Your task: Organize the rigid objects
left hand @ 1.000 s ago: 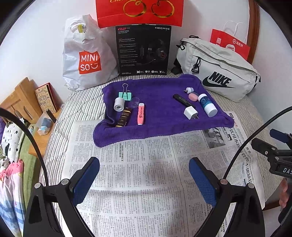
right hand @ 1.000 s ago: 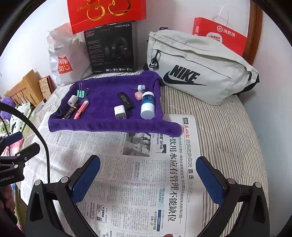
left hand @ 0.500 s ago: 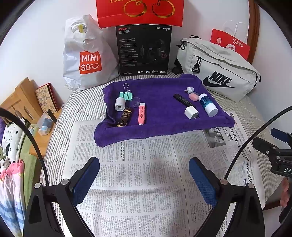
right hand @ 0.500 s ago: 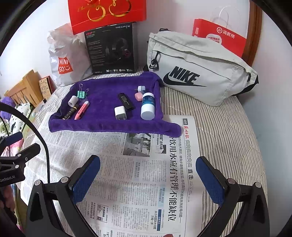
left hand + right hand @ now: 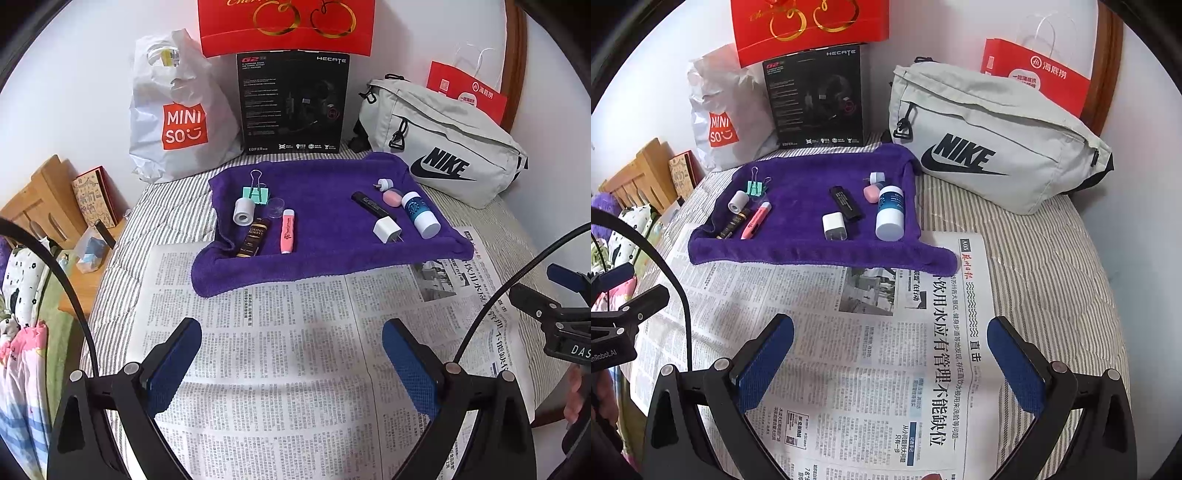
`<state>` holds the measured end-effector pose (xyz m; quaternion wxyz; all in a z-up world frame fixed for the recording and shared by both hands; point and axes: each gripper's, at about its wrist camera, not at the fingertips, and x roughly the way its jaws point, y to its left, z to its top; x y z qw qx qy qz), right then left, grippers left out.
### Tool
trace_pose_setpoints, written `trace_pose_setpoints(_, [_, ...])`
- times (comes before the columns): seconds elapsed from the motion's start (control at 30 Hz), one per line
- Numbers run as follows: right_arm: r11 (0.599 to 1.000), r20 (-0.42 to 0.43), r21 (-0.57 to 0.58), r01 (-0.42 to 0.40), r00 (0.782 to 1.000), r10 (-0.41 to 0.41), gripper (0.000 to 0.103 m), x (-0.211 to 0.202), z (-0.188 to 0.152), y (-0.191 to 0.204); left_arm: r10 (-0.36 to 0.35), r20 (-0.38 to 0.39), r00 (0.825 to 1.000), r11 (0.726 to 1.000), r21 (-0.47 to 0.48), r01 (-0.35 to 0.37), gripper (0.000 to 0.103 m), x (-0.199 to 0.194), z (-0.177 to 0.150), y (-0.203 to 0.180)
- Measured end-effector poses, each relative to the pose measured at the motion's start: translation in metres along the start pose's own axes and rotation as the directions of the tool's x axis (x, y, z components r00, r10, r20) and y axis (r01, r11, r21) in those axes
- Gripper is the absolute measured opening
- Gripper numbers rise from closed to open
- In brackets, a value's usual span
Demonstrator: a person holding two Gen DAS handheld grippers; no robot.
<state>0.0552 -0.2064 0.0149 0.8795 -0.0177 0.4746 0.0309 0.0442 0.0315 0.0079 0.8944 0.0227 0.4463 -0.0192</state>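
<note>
left gripper jaws apart, empty | right gripper jaws apart, empty | both hovered over newspaper | purple towel with small items lay beyond, unobstructed | nike bag beside towel

Fuzzy purple cloth towel; matt printed newspaper; crinkly glossy plastic bag; smooth white plastic charger; wire-handled metal clip; woven grey fabric pouch.

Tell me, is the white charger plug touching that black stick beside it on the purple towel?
Cannot tell. In both wrist views the white charger plug overlaps the black stick at one corner, with no plain gap or contact.
</note>
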Motion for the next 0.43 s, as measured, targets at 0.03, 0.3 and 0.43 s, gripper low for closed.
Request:
trace_pose_setpoints(0.03, [1.0, -0.001, 0.0, 0.001, 1.0, -0.001, 0.103, -0.0002, -0.0001, 0.0001, 0.001, 0.0, 1.0, 1.0, 0.002, -0.001, 0.099, 0.0003, 0.0002, -0.0001])
trace_pose_setpoints(0.3, [1.0, -0.006, -0.002, 0.003, 1.0, -0.003, 0.103, 0.0007, 0.0004, -0.0001, -0.001, 0.003, 1.0, 1.0, 0.003, 0.001, 0.099, 0.0012, -0.0006, -0.0021])
trace_pose_setpoints(0.43, [1.0, -0.012, -0.005, 0.002, 1.0, -0.002, 0.103, 0.0037, 0.0002, 0.0006, -0.006, 0.007, 1.0, 1.0, -0.002, 0.006, 0.1, 0.004, 0.0024, -0.0014])
